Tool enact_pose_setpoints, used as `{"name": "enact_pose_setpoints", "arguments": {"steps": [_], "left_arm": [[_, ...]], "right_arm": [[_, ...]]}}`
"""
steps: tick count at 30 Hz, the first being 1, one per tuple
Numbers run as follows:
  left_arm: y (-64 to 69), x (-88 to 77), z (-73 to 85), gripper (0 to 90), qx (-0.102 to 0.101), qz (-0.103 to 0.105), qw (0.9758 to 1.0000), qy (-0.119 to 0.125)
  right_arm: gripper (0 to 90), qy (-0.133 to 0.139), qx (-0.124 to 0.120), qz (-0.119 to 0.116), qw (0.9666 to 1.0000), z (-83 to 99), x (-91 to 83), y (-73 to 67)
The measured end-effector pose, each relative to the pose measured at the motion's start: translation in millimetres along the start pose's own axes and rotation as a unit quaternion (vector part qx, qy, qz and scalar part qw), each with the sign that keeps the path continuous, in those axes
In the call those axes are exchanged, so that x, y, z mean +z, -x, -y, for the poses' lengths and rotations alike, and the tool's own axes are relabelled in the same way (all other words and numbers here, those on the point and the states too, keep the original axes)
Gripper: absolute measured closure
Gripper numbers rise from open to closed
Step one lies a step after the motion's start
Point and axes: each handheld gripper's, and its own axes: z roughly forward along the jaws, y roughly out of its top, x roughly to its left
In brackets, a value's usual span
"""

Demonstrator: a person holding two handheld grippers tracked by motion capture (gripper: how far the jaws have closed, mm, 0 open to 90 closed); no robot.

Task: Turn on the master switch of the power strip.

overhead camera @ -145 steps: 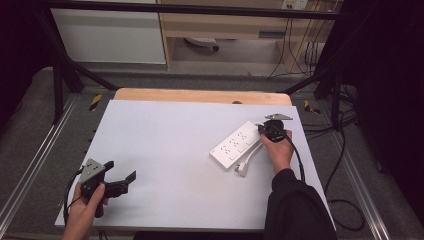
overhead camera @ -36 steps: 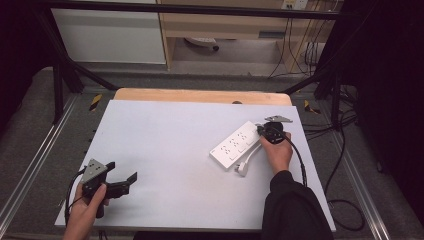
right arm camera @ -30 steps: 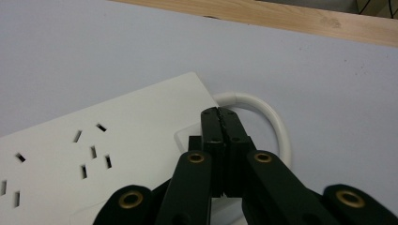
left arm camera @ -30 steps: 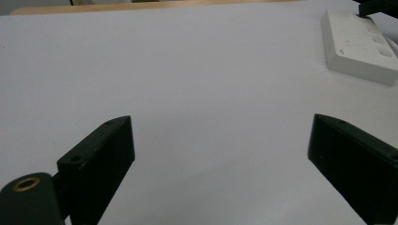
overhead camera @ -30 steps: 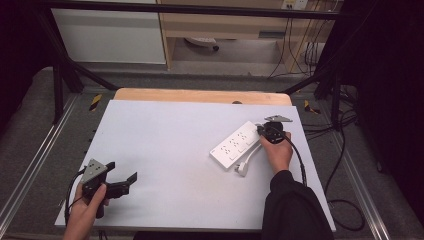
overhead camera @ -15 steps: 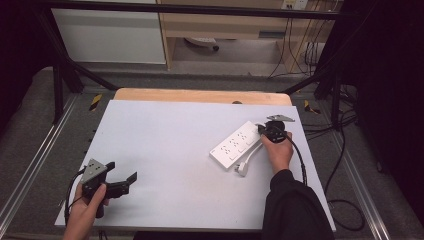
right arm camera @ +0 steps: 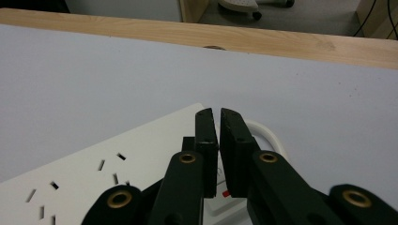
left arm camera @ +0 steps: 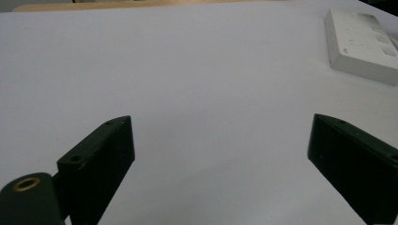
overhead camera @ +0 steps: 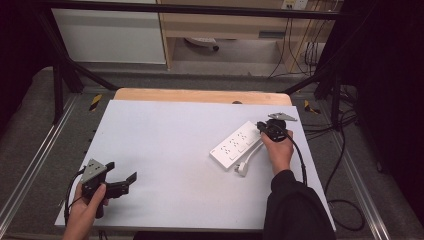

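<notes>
The right claw, jaws pressed together with only a sliver between them, sits over the far end of a white rectangular plastic power strip on the pale grey table. The left claw hovers spread wide, well apart from the strip.

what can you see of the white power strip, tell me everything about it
The power strip is a long white plastic-looking bar lying flat and diagonal on the table's right half, socket slots facing up. A white cable loops from its far end to a plug beside it. The right gripper, jaws nearly closed, sits over its far end, near something red.
</notes>
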Motion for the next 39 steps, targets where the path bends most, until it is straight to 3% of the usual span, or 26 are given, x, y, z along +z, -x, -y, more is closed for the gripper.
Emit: {"name": "enact_pose_setpoints", "arguments": {"steps": [14,16,25,30,36,39], "left_arm": [[-0.3,-0.3,0.3,7.7,-0.001,-0.001,1.0000,-0.001],[-0.3,-0.6,0.4,7.7,0.000,-0.001,1.0000,-0.001],[-0.3,-1.3,0.4,7.7,-0.002,-0.002,1.0000,0.000],[-0.6,-1.2,0.5,7.7,0.000,-0.003,1.0000,-0.001],[-1.0,-1.2,0.8,7.7,0.000,-0.006,1.0000,-0.002],[-1.2,-1.5,0.9,7.7,-0.001,-0.006,1.0000,-0.002]], "right_arm": [[68.5,0.006,0.003,-0.004,1.0000,-6.0,-12.4,-0.1],[66.3,0.003,0.014,-0.005,0.9999,-7.8,-15.6,0.3],[32.2,-0.015,0.055,-0.022,0.9981,-12.4,-26.9,1.6],[14.9,-0.021,0.055,-0.030,0.9978,-16.0,-35.9,-1.1],[6.8,-0.018,0.059,-0.050,0.9969,-20.5,-50.5,-4.0],[6.0,-0.018,0.049,-0.049,0.9974,-21.6,-57.7,-5.9]]}}
